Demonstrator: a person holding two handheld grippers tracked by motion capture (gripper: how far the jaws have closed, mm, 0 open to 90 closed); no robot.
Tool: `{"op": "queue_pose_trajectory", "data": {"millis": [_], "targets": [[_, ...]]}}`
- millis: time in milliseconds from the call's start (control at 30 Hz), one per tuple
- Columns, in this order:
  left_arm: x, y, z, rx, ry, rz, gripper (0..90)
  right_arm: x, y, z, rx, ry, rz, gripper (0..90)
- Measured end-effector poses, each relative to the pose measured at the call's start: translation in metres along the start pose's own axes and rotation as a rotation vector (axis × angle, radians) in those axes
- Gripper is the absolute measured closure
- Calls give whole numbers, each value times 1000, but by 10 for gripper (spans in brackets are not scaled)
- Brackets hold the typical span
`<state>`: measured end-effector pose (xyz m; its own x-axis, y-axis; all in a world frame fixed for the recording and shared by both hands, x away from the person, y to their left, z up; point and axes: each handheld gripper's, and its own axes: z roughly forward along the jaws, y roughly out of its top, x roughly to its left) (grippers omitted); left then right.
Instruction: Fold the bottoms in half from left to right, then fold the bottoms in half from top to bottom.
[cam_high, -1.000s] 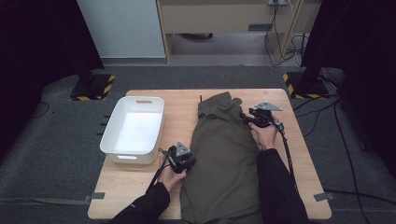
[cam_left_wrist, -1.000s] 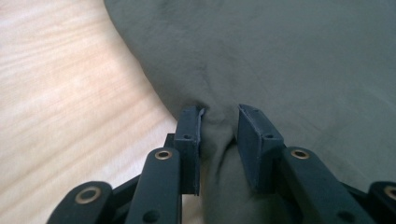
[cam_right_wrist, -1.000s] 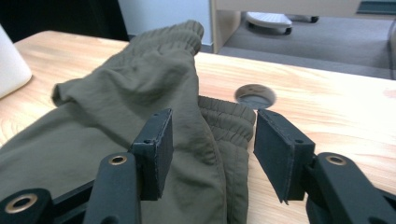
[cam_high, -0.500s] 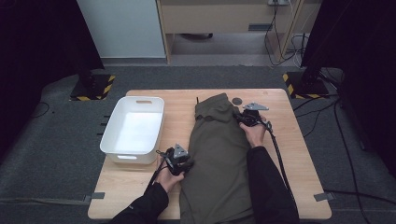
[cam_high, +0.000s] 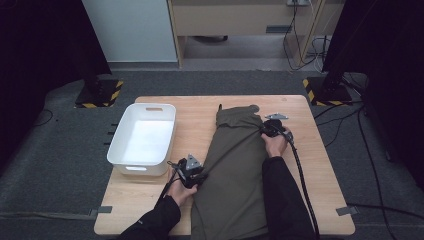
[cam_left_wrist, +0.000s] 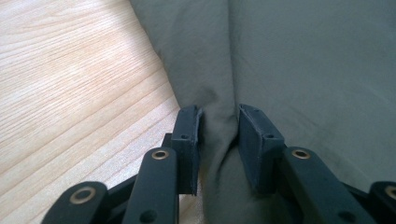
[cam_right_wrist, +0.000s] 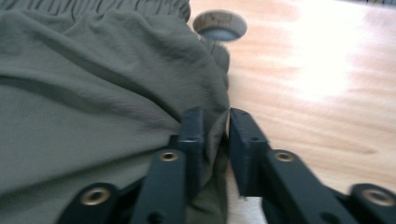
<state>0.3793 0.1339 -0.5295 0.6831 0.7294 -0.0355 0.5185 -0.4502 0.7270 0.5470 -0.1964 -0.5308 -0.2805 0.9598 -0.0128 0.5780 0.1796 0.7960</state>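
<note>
An olive-green garment (cam_high: 235, 170), folded lengthwise into a long strip, lies on the wooden table (cam_high: 320, 165) and runs from the near edge up toward the far side.

The left claw (cam_high: 196, 176) sits at the garment's left edge, near the person's end of the table. In the left gripper view its two black pads (cam_left_wrist: 187, 140) stand a little apart with a raised fold of the green cloth (cam_left_wrist: 219, 135) pinched between them; the cloth touches both pads, so the left claw is clamped on the garment's edge. To the left of this claw is bare wood (cam_left_wrist: 70, 84); ahead and to its right, the cloth spreads flat.

The right claw (cam_high: 265, 131) is at the garment's right edge, farther up, close to the gathered waistband end. In the right gripper view a thin edge of cloth (cam_right_wrist: 215, 135) stands between its pads (cam_right_wrist: 243, 144). Its jaws have just been opening a little after closing; the picture is slightly blurred, but the pads seem to be pressing on the fabric. Beyond this claw, past the cloth's far end, a round hole (cam_right_wrist: 219, 22) shows in the table top. To the claw's right is bare table.

A white plastic bin (cam_high: 120, 145) stands just beyond the left claw and to its left, well apart from the right claw.
</note>
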Motion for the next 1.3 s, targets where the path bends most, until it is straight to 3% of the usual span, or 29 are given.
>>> {"op": "queue_pose_trajectory", "data": {"millis": [100,200,267,333,600,700,867,933,1133,1200,1300], "targets": [[0,1,0,6,-10,-15,634,-7,5,-13,-40,21,7,600],[3,4,0,23,-6,-35,522,-15,9,-32,-85,49,27,540],[5,6,-1,17,-17,-56,508,-19,10,-42,-99,78,31,504],[6,12,-5,-23,-16,-52,490,-21,11,-54,-113,91,3,474],[23,49,-6,-145,18,-70,457,-36,7,-77,-140,108,-3,398],[31,62,1,-175,28,-99,449,-42,7,-76,-139,130,23,386],[48,83,20,-199,55,-131,438,-45,6,-68,-154,120,60,361],[54,88,26,-200,69,-139,438,-44,9,-65,-144,119,42,360],[67,96,47,-180,90,-146,429,-36,24,-56,-151,141,36,346],[72,98,56,-174,89,-161,429,-35,24,-51,-175,157,68,347],[76,98,67,-177,89,-190,428,-32,18,-42,-130,159,52,333]]}}
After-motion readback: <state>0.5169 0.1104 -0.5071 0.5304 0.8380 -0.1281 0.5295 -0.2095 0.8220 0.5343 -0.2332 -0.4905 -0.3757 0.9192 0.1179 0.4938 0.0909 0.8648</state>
